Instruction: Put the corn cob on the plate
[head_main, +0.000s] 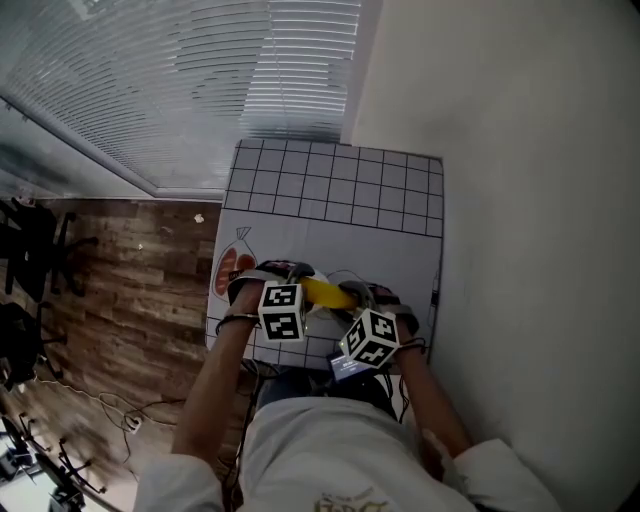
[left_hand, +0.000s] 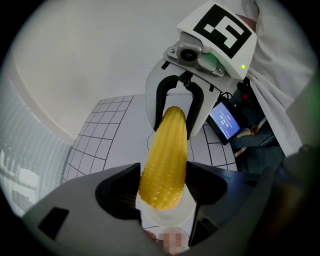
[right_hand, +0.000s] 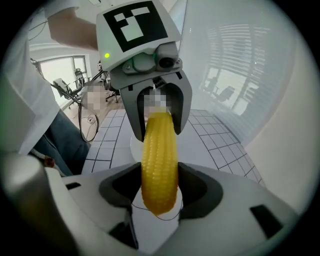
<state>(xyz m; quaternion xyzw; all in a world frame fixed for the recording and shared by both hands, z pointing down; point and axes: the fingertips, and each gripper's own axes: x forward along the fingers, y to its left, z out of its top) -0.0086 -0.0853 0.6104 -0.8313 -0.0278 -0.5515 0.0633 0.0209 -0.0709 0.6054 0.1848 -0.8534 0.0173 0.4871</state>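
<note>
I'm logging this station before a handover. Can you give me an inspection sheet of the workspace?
Surface: white gridded table mat.
Job's things: corn cob held at both ends above the mat; white plate under it.
Clutter: device with blue screen.
Grippers: left tool and right tool both shut on the corn cob.
Cables: loose leads on the wooden floor.
Surroundings: window blinds, white wall.

plate (right_hand: 134, 147) mostly hidden — behind corn cob (right_hand: 159, 160), rim showing
</note>
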